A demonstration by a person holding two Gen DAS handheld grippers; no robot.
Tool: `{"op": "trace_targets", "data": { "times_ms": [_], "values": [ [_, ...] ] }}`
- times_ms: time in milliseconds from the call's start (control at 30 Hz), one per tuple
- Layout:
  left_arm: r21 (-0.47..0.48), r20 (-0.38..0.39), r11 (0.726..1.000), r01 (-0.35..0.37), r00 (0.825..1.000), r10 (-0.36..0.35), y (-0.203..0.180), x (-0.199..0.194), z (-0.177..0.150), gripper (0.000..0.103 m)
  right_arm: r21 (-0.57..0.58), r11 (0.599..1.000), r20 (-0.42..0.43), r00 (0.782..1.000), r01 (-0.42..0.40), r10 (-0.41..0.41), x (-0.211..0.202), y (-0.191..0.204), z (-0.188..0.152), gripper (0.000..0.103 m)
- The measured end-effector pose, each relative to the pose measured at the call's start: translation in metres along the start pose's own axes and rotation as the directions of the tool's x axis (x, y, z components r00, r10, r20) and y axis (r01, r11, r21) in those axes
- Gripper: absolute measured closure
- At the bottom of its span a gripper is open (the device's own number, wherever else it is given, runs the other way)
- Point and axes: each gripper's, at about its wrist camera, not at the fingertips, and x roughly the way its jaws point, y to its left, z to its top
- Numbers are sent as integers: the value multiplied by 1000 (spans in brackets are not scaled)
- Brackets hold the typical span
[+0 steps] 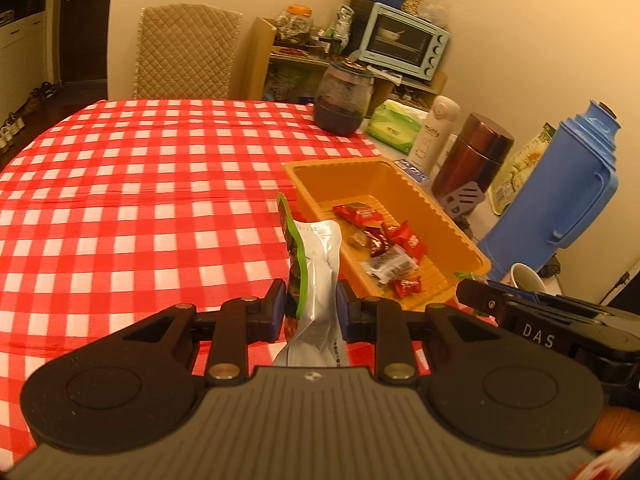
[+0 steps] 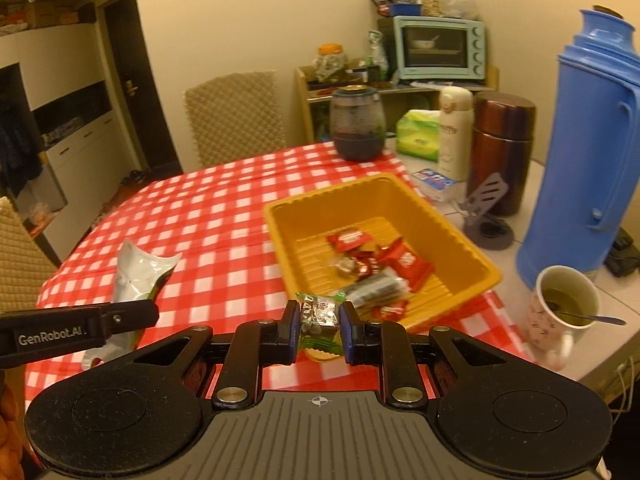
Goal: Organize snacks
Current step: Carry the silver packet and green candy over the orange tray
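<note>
Over checkered tablecloth (image 1: pixel 140 184), left hand-held gripper (image 1: pixel 311 306) clamps silver pouch (image 1: pixel 320 264); right hand-held gripper (image 2: pixel 319 330) clamps green candy (image 2: pixel 319 314).

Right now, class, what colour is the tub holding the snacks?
The tub is orange-yellow, shown best in the right wrist view.

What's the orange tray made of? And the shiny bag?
The tray looks like thin moulded plastic: glossy, with a ribbed floor and wavy walls. The bag in the left gripper looks like foil-lined plastic film: silvery inside, crinkled, printed green outside.
</note>
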Motion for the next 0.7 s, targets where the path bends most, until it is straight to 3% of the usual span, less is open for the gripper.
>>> {"op": "trace_targets", "data": {
  "times_ms": [700],
  "values": [
    [27, -30, 997, 75, 997, -74, -34, 40, 22, 79, 37, 997, -2, 998, 61, -61, 16, -39, 10, 82]
  ]
}}
